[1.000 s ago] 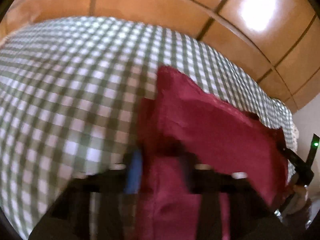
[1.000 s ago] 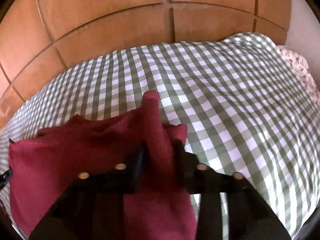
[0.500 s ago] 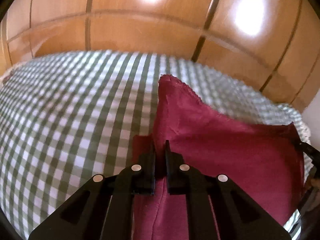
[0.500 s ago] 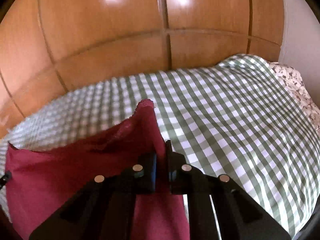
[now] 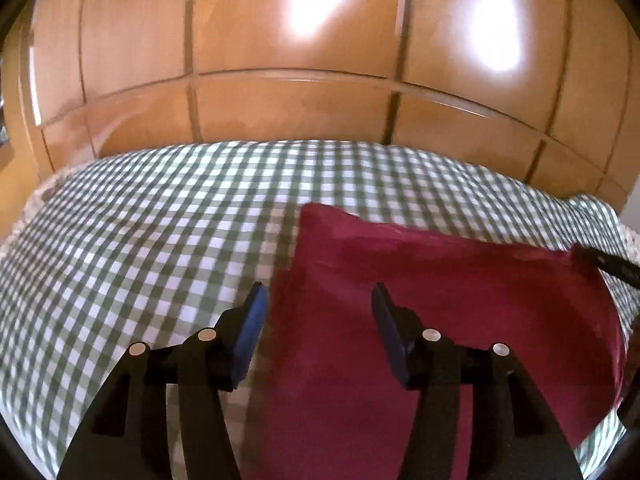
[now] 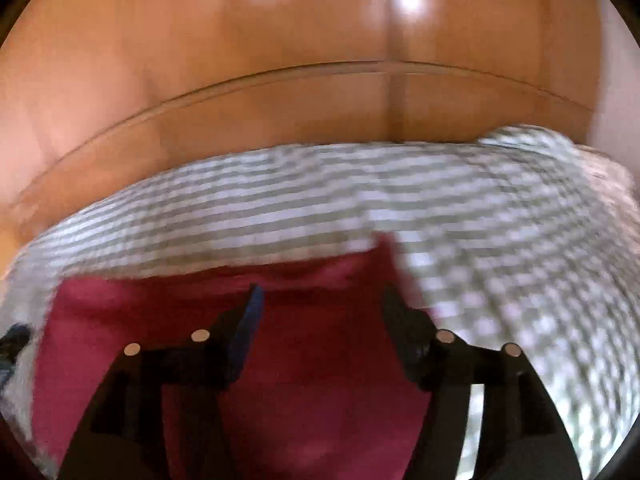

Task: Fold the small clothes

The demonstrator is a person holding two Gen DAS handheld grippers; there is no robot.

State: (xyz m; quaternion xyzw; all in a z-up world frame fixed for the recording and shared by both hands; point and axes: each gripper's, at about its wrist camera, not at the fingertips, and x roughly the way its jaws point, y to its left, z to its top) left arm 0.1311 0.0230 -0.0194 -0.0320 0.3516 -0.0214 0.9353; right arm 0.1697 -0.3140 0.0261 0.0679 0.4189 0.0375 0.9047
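Both grippers have just been opening, letting go of the dark red, soft-woven small garment that each was pinching half a second ago, and the cloth is now lying loose on the green-and-white checked bedcover. In the left wrist view the left gripper is standing with its black fingers spread wide, blue pad facing inward, and the garment's left edge is running down between them without touching either pad, most of the cloth spreading away to the right. In the right wrist view, which is blurred, the right gripper is likewise holding its fingers well apart above the garment's right-hand part, whose far corner is peaking up just beyond the right finger. The garment is lying roughly flat, its long axis running across from one gripper to the other, its far edge facing the glossy orange-brown panelled wooden wardrobe front behind the bed. Its surface is looking smooth with a faint seam or fold line near the far edge, and a slim black part of the other gripper is showing at its right corner in the left view.
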